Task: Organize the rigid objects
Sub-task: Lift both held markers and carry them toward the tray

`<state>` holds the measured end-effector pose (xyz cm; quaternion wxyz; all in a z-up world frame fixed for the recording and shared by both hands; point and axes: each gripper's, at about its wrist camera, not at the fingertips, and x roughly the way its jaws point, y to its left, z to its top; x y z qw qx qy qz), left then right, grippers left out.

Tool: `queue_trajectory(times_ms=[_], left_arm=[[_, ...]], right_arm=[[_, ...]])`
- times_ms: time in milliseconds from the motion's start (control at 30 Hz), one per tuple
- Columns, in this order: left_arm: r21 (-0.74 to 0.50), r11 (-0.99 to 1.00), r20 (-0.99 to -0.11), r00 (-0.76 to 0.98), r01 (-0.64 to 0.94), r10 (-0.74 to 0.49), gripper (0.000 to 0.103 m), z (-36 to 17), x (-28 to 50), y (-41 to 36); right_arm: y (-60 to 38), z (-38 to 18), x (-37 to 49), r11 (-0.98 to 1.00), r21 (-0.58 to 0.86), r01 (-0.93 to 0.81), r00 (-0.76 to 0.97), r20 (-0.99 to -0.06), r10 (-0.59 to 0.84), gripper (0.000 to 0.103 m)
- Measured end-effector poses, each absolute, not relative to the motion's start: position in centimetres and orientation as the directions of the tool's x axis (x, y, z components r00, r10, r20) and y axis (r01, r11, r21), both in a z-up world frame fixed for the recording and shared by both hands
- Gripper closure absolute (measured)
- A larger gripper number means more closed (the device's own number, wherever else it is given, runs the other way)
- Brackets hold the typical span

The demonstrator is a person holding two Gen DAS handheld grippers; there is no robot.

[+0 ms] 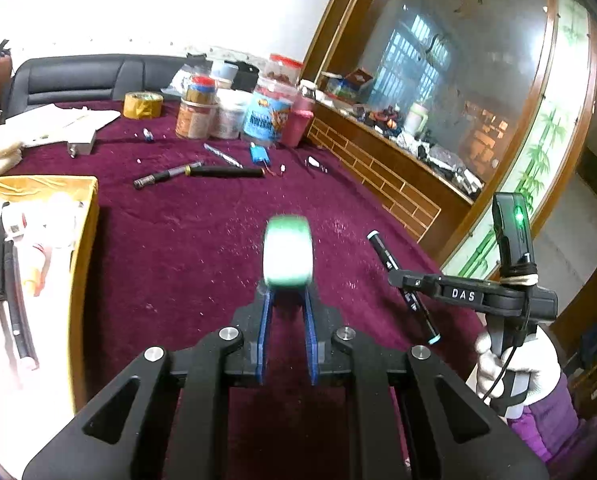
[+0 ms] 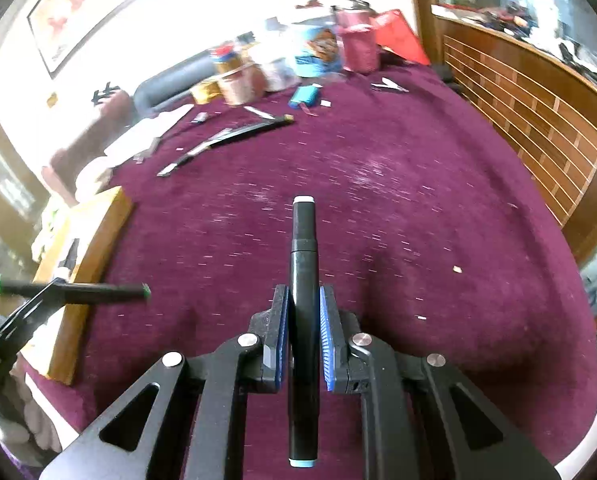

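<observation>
My left gripper (image 1: pixel 288 294) is shut on a black marker with green end caps; its green-white end (image 1: pixel 288 254) faces the left wrist camera, blurred. In the right wrist view the same marker (image 2: pixel 98 290) shows sideways at the left, held above the maroon cloth next to the yellow box (image 2: pixel 94 248). My right gripper (image 2: pixel 304 300) is shut on a black marker with light-blue end caps (image 2: pixel 304 272), pointing forward above the cloth. In the left wrist view that marker (image 1: pixel 402 280) hangs in the right gripper (image 1: pixel 396 278) at the right.
The yellow box (image 1: pixel 84 240) at the left holds pens and white items. Loose pens and tools (image 1: pixel 202 172), a blue pack (image 1: pixel 259 154), tape (image 1: pixel 143 105) and jars (image 1: pixel 266 114) lie at the table's far side. A wooden cabinet (image 1: pixel 378 172) borders the right.
</observation>
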<state>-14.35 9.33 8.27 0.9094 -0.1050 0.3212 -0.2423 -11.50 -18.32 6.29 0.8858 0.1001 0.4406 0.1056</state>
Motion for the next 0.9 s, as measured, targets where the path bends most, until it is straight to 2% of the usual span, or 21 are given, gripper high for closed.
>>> queue_trajectory(times_ms=[400, 733, 900], left_arm=[[-0.386, 0.856, -0.437, 0.750, 0.343, -0.497, 0.091, 10.6, -16.1, 14.7], [-0.491, 0.837, -0.371, 0.812, 0.241, -0.451, 0.091, 10.9, -18.9, 22.9], [-0.516, 0.841, -0.380, 0.837, 0.162, -0.395, 0.091, 10.1, -20.0, 26.9]], right_arm=[[-9.9, 10.0, -11.9, 0.891, 0.305, -0.337, 0.565, -0.691, 0.451, 0.090], [0.1, 10.7, -11.9, 0.767, 0.357, -0.534, 0.427, -0.669, 0.609, 0.090], [3.7, 10.7, -11.7, 0.710, 0.410, -0.573, 0.351, -0.660, 0.665, 0.090]])
